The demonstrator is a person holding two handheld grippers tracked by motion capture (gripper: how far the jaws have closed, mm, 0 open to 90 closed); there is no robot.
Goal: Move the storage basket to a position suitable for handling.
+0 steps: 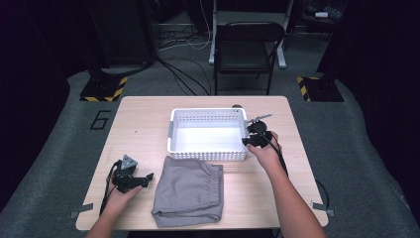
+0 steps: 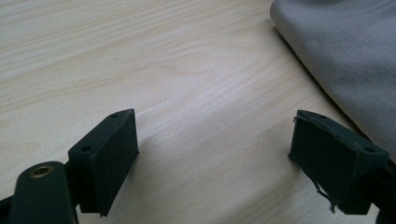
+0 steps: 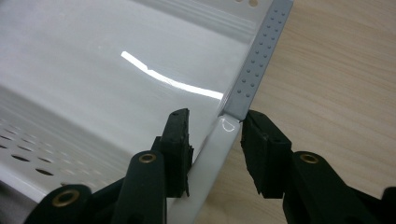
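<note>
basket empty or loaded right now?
Empty. The white basket shows a bare floor in the high view, and the right gripper view shows the same glossy bare bottom. The folded grey cloth lies outside it on the table.

Overhead light falls brightly on the table (image 1: 148, 119) while the surrounding room, from 9 through 12 to 3 o'clock, stays dim. A curved glare streak crosses the basket (image 3: 93, 70) floor. Both gripper views are sharp; the high view is soft, slightly blurred throughout.
</note>
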